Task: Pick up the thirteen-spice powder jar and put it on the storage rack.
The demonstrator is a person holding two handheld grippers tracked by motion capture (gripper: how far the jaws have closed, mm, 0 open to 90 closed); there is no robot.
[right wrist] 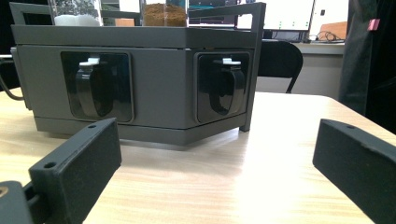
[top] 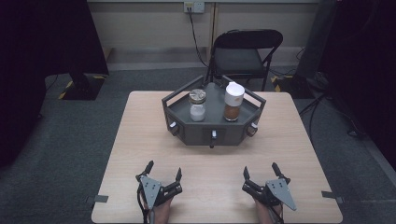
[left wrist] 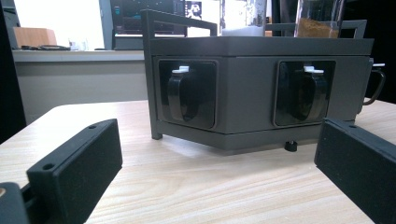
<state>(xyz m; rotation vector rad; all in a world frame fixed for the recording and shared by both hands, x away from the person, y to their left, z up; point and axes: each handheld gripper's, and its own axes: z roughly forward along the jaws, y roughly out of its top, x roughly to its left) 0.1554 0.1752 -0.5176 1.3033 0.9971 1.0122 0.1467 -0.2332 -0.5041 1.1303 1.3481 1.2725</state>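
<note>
Two jars stand in the dark grey six-sided metal rack (top: pixel 184 133), which sits on the light wooden table (top: pixel 140 140) near the middle of its far edge. Toward the rack's left side stands the short clear glass jar with a metal lid (top: pixel 197 105), filled in its lower half with a white powder; toward the right side stands the taller clear jar with a white cap (top: pixel 233 101), holding a brown powder. The two jars are apart from each other, both upright.

You hold your left gripper (top: pixel 163 173) near the table's near edge, left of centre, jaws spread wide and gripping nothing. Your right gripper (top: pixel 260 171) lies near the same edge, right of centre, jaws likewise spread and empty. Both are well apart from the rack and point toward it.

In the left gripper view, the rack's side panels each carry a recess with a black looped handle (left wrist: pixel 183 95) topped by a white clip; the jars are cut off by the upper edge, so just the white powder and the brown powder at their bases appear. The right gripper view cuts the jars off in the same way. What lies behind the recessed panels cannot be made out. A black folding chair (top: pixel 245 53) stands beyond the table's far edge.
</note>
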